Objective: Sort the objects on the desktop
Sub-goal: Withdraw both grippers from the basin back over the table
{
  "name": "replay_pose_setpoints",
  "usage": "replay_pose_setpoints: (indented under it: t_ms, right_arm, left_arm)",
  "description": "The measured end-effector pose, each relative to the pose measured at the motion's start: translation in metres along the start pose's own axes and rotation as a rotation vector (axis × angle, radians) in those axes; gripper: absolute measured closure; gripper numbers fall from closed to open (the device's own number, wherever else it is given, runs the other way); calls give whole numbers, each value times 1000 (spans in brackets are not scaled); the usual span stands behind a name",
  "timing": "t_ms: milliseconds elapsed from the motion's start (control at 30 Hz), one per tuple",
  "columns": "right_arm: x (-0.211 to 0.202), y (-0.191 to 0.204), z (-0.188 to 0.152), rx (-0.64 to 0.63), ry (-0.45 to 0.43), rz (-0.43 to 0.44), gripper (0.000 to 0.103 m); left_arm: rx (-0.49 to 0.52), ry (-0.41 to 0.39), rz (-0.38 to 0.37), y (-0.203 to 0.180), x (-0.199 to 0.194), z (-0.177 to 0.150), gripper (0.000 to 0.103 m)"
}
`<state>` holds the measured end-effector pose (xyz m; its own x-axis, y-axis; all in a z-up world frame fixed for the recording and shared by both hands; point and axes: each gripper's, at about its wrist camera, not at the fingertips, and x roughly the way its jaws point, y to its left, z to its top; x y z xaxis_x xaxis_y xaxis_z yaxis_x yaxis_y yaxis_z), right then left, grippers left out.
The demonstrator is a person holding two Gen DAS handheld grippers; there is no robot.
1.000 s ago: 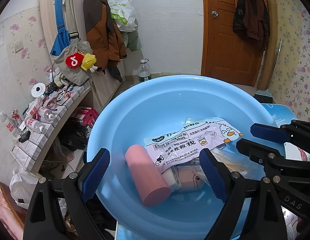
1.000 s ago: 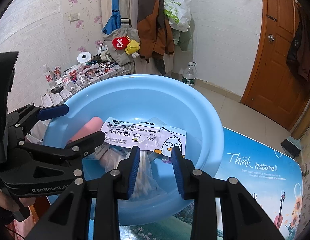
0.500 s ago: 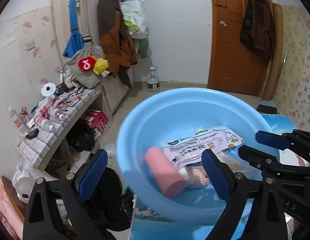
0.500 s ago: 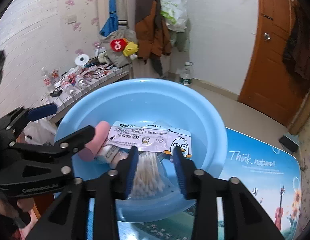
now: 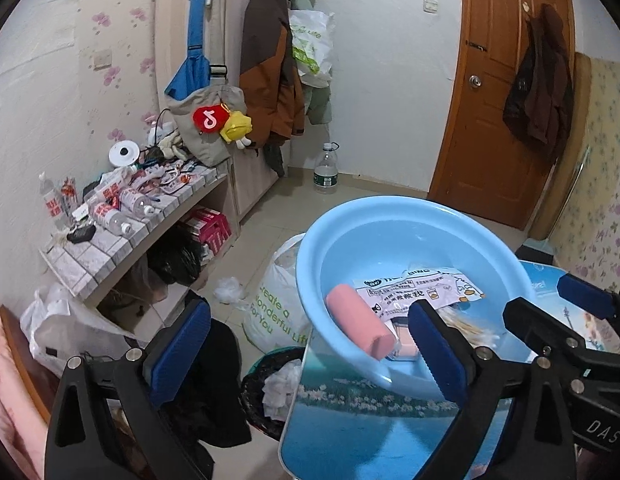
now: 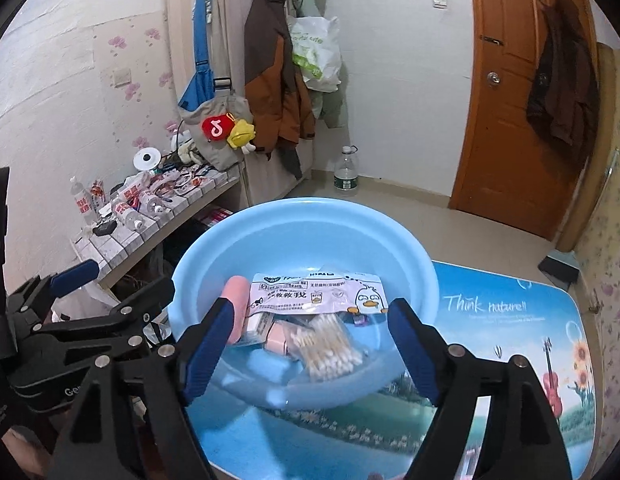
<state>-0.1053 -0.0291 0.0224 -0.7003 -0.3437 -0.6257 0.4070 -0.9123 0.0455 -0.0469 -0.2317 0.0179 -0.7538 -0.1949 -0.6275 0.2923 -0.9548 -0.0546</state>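
A light blue basin (image 6: 406,256) (image 5: 310,268) stands on the picture-printed table (image 6: 510,344). Inside lie a pink roll (image 5: 360,326) (image 6: 235,300), a white packet with a duck print (image 6: 316,292) (image 5: 418,290) and a clear bag of cotton swabs (image 6: 330,348). My right gripper (image 6: 310,350) hangs above the basin's near side, jaws opening, with the swab bag lying loose below them. My left gripper (image 5: 305,354) is back over the basin's left rim, jaws opening wide with nothing between them. In the right wrist view the left gripper (image 6: 113,284) shows at the left.
Left of the table stand a tiled shelf (image 5: 121,216) crowded with bottles, a white shopping bag (image 5: 273,308) and a black-lined bin (image 5: 269,388). Coats (image 5: 269,60) hang on the far wall. A water bottle (image 5: 325,170) stands on the floor near a brown door (image 5: 502,120).
Both grippers have drawn back and up from the basin. The right jaws, shut on the swab bag before, have spread and let it drop into the basin. The left jaws widened.
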Motion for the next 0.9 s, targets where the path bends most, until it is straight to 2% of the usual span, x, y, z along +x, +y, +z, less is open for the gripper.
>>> replay_pose_setpoints:
  t_ms: [267, 900]
  right_arm:
    - [-18, 3, -8, 43, -4, -24, 20]
    - [-46, -17, -13, 64, -23, -52, 20]
  left_arm:
    - [4, -10, 0, -4, -13, -7, 3]
    - [39, -27, -13, -30, -33, -8, 3]
